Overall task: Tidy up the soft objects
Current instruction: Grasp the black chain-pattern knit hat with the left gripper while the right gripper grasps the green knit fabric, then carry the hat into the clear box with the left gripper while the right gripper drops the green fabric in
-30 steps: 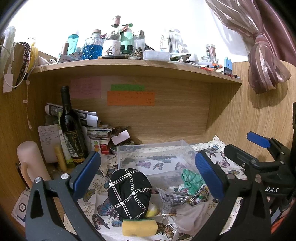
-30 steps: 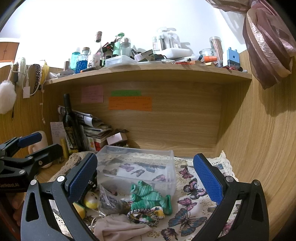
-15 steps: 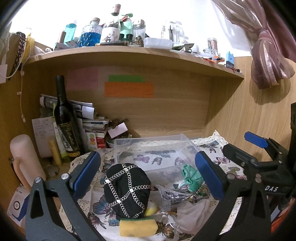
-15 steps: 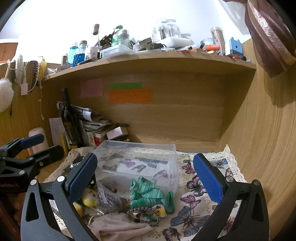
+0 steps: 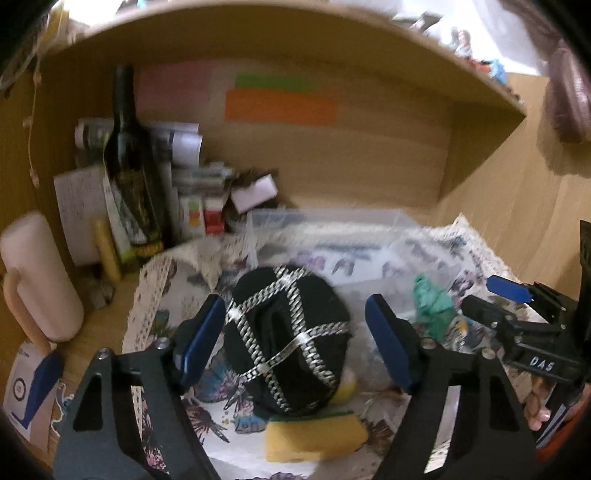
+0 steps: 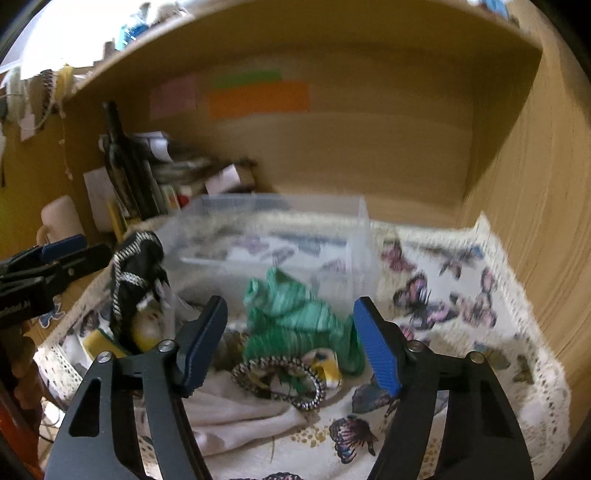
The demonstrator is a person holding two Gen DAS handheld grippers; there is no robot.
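A black cap with silver chains [image 5: 288, 332] lies on the butterfly cloth [image 5: 162, 295]. My left gripper [image 5: 295, 339] is open with its jaws either side of the cap, above it. A yellow sponge [image 5: 314, 435] lies in front of the cap. A green knitted sock [image 6: 295, 317] lies in front of the clear plastic box [image 6: 280, 229]. My right gripper [image 6: 291, 339] is open with its jaws either side of the sock. A beaded bracelet [image 6: 277, 380] and a beige cloth [image 6: 236, 410] lie just below the sock.
A dark wine bottle [image 5: 129, 162], papers and small boxes [image 5: 199, 210] stand at the back left. A pink cylinder [image 5: 37, 277] stands at the left. Wooden walls [image 6: 535, 184] close the right side and back. A shelf [image 5: 258, 33] runs overhead.
Both grippers have tilted down and moved forward toward the pile. Their jaws have narrowed, the left around the cap and the right around the green sock.
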